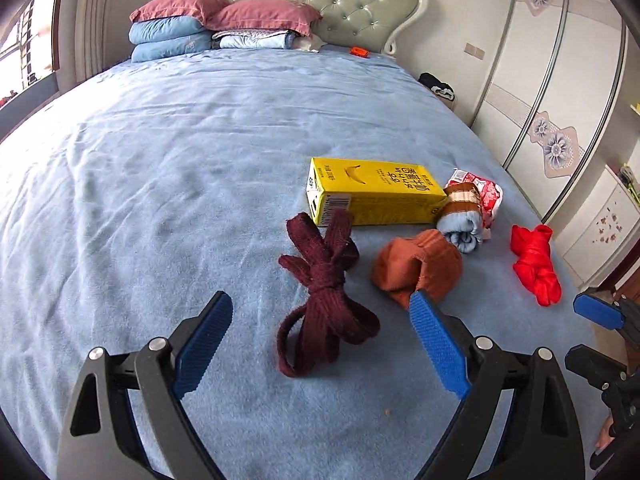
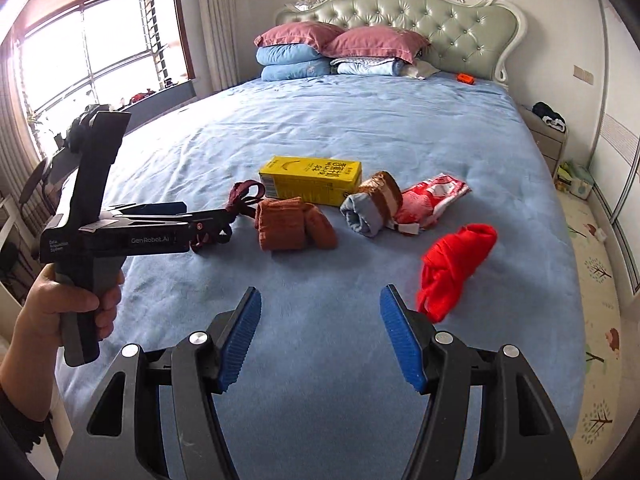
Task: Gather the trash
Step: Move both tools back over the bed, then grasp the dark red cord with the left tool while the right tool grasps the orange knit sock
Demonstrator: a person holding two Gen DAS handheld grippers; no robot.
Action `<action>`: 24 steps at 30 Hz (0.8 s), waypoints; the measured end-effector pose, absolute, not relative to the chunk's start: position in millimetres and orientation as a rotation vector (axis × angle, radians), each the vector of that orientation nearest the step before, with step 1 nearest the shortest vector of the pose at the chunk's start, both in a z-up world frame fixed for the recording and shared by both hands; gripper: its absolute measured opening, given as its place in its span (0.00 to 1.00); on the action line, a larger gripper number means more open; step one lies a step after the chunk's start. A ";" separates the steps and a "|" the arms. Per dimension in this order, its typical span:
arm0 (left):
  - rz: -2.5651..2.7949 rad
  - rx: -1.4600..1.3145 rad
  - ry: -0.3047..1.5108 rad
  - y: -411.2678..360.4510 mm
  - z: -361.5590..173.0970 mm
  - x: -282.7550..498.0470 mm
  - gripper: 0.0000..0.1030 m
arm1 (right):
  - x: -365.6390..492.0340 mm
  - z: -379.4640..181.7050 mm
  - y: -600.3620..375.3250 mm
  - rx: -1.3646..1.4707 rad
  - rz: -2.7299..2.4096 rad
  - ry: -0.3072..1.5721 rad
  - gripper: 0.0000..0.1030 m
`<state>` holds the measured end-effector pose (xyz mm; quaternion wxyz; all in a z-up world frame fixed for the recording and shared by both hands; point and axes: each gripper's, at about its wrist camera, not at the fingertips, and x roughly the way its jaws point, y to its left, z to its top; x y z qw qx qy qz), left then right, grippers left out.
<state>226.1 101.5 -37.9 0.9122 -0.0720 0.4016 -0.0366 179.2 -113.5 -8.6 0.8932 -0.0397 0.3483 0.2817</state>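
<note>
A yellow drink carton [image 1: 372, 196] [image 2: 312, 180] lies on its side on the blue bed [image 1: 180, 160]. To its right, a crumpled red-and-white wrapper [image 1: 480, 192] [image 2: 432, 196] lies against a rolled brown-and-blue sock [image 1: 460, 220] [image 2: 372, 204]. My left gripper [image 1: 320, 304] [image 2: 216, 220] is open over a tied maroon cloth strip [image 1: 320, 292] without touching it. My right gripper [image 2: 320, 296] [image 1: 574, 330] is open near the bed's front edge with nothing between its fingers. A red cloth bundle [image 2: 452, 264] lies just past its right finger.
An orange-brown sock bundle [image 1: 416, 264] [image 2: 292, 224] lies in front of the carton. Pillows and folded bedding [image 2: 332, 52] are stacked by the headboard, with a small orange object [image 2: 466, 77] beside them. A nightstand [image 2: 548, 132] and a wardrobe [image 1: 560, 60] stand to the right, and a window [image 2: 88, 48] is on the left.
</note>
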 end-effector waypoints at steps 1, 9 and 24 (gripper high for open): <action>-0.082 -0.164 0.838 104.3 -41.7 232.3 0.86 | 183.5 -8.6 -109.4 -0.084 0.589 0.726 0.59; -0.068 -0.180 0.873 107.1 -67.4 258.2 0.61 | 215.9 -9.7 -84.9 -0.076 0.616 0.743 0.59; -0.169 -0.271 0.780 130.8 -66.2 245.1 0.21 | 253.5 -38.8 -37.5 -0.080 0.592 0.794 0.69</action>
